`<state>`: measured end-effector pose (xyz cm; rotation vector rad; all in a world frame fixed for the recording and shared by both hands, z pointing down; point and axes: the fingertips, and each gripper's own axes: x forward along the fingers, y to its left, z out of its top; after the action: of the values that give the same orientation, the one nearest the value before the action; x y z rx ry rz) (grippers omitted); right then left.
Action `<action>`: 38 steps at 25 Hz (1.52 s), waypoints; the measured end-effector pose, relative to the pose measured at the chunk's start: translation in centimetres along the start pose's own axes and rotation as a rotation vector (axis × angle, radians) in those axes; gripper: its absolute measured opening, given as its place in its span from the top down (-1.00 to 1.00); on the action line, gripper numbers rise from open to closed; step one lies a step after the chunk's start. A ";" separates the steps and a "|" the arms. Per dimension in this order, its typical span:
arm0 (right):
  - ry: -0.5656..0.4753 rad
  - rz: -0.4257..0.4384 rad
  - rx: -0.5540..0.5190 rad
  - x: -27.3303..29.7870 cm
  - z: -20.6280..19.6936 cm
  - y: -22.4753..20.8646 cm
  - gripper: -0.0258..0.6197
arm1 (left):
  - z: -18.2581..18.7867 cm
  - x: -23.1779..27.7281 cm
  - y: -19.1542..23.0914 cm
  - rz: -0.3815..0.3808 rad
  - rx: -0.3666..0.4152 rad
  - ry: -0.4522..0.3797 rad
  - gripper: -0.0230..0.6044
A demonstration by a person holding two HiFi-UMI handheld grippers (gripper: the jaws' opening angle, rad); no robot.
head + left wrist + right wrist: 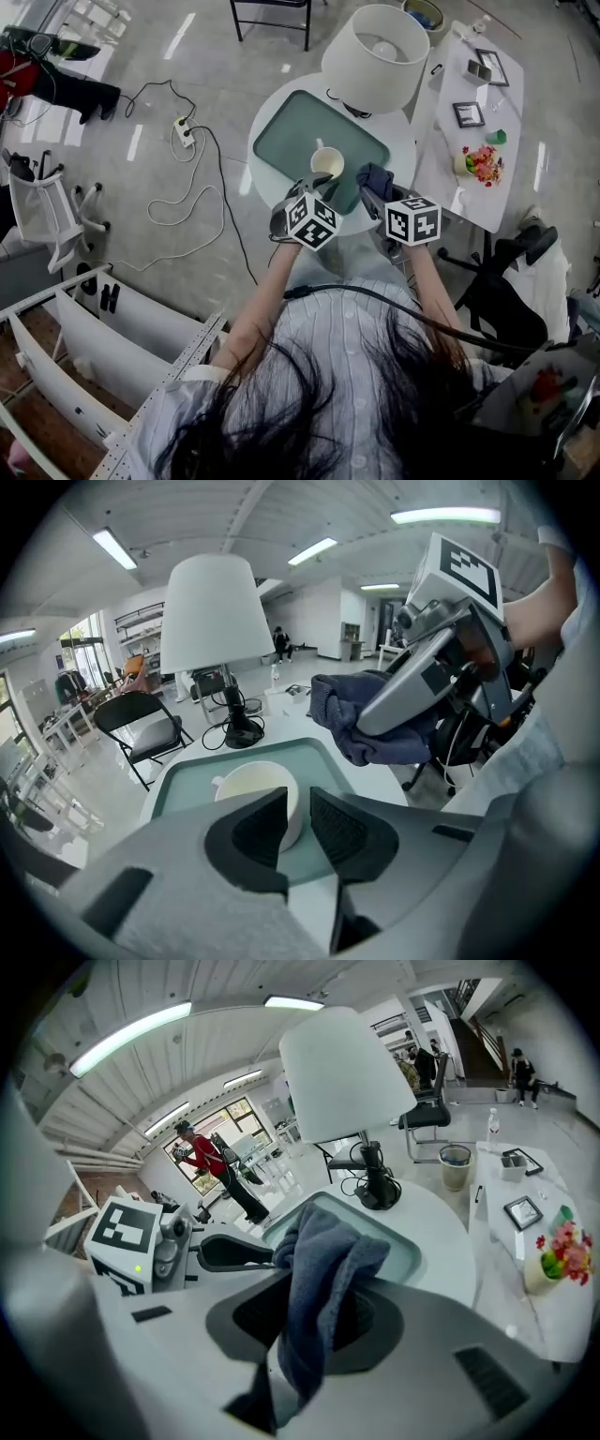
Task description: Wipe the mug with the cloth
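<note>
On the tray [281, 136], a mug [326, 162] is held, with a cloth [375, 176] just beside it.
Left gripper [298, 808] jaws pinch the mug's near wall; right gripper [319, 1307] jaws clamp the limp blue cloth. The mug looks rigid, smooth and breakable, so grip its wall firmly and wipe gently.

Mug [327, 162]: cream-white, upright, mouth up, standing on the green tray [281, 141] toward the tray's 6 o'clock edge in the head view. In the left gripper view a small handle shows at roughly its 9 o'clock. Its 3 o'clock wall sits in the narrow gap of the left gripper [298, 794], one jaw over the mouth and one outside, and looks pinched. Cloth [328, 1241]: dark blue, soft, bunched up, clamped between the jaws of the right gripper [323, 1288], one fold standing above the jaws and a tail hanging below. It's off the tray surface, just beside the mug at about 4 o'clock in the head view, not touching it.
</note>
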<state>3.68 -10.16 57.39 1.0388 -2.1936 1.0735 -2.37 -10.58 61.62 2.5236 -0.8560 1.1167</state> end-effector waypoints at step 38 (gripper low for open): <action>0.261 0.310 -0.784 14.1 3.9 -1.8 0.63 | -1.9 3.2 -0.2 -0.157 0.168 0.214 0.79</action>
<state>-3.58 -19.96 65.60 0.2062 -2.2734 0.3401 -1.60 -10.89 65.24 2.4891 -0.5192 1.4251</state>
